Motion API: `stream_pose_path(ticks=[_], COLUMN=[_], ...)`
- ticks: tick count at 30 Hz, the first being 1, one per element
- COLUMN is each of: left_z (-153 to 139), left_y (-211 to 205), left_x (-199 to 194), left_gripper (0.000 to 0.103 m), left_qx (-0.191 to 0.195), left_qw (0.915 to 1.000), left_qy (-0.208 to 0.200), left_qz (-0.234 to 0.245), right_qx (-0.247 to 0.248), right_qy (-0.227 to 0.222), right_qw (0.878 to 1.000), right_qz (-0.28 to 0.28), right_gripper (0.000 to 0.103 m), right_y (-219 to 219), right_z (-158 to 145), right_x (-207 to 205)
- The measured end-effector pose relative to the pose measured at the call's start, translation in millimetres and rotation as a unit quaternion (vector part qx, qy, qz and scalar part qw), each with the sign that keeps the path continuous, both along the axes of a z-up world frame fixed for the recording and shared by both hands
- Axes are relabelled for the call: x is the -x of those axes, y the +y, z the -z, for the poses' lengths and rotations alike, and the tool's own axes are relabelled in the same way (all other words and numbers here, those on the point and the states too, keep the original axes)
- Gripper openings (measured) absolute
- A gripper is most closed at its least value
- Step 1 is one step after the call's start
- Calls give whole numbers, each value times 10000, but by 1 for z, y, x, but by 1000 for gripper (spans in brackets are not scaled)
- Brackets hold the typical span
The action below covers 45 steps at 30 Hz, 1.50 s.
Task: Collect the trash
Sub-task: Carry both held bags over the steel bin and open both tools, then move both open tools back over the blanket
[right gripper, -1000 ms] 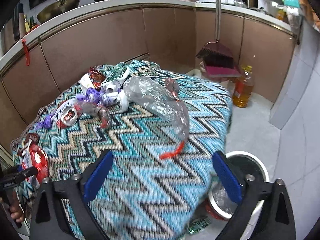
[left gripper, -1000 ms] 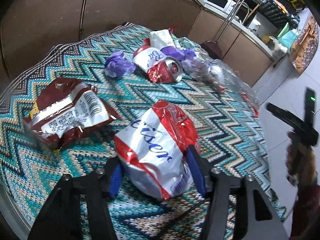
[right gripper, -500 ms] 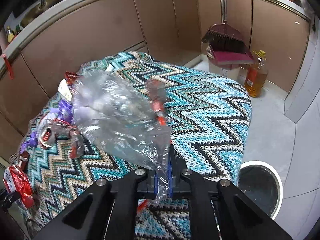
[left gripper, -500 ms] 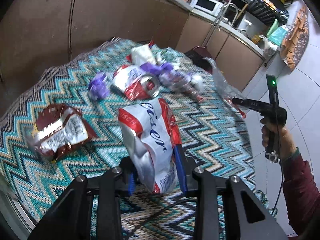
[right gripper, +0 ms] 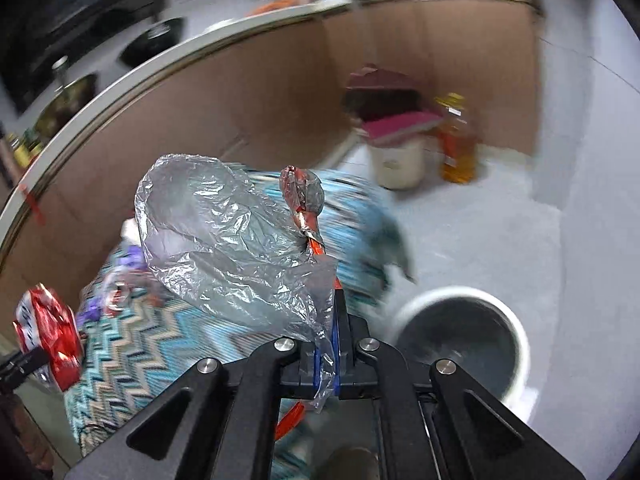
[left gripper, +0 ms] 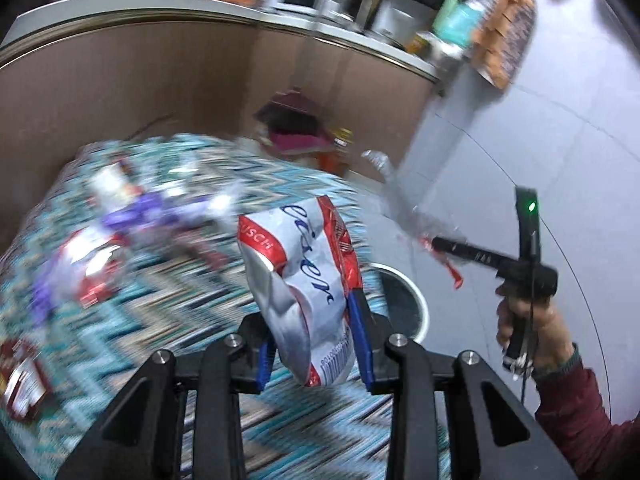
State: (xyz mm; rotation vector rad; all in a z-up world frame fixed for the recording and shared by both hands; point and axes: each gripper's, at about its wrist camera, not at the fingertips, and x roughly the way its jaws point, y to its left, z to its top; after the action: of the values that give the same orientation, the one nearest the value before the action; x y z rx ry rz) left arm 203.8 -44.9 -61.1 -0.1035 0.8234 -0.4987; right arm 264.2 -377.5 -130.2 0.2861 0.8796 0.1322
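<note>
Left wrist view: a crushed can, light and dented, is clamped at its lower half by the left tool, lifted off the table near the white bin. A flimsy, slippery plastic bag is pinched by its edge in the closed right tool, just beside that bin.

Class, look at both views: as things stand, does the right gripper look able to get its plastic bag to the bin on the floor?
Probably yes. The right gripper is shut on the plastic bag, and the bin stands open-topped just beside it, off the table's edge, with nothing between them.
</note>
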Motion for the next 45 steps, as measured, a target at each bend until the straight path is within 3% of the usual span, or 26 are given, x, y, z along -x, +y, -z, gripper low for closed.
stream_pose_path(ticks=[7,13,18,20,22,23,28,31,38,45], left_z=[34,86,123,135,146,150,153,135,66,8], left_y=[-143,-231,-271,-281,-285,-287,-289,-278,-212,-115], left_x=[-54,-91,-115,-122,-128,-130,-138,-128,-92,-51], left_gripper=[31,32,33,33,41,44,47,47,47,49], left_qx=[-349,-904,-1224,-1215,-1183,-1191,-1103,-1051,-724,-766], left_qw=[9936,9846,9785,9769,9756,9753,9753,9806,9952,9965], left_qy=[458,904,1238,1399,1524,1550,1598,1318,500,-206], left_qz=[967,1192,1103,1064,1050,1030,1051,997,433,-247], right_qx=[-161,-365,-405,-379,-318,-295,-231,-149,136,211], right_qy=[898,1410,1705,1746,1767,1780,1755,1649,953,243], right_qw=[9907,9824,9777,9773,9773,9771,9772,9787,9903,9982], right_qz=[1005,1168,1154,1139,1125,1125,1172,1218,1001,510], right_gripper=[4,4,8,23,47,49,51,51,51,52], right_y=[-84,-107,-109,-111,-112,-113,-115,-117,-92,-33], right_z=[81,139,176,185,192,192,185,170,94,17], right_x=[26,19,-1,-5,-6,-6,-3,5,24,45])
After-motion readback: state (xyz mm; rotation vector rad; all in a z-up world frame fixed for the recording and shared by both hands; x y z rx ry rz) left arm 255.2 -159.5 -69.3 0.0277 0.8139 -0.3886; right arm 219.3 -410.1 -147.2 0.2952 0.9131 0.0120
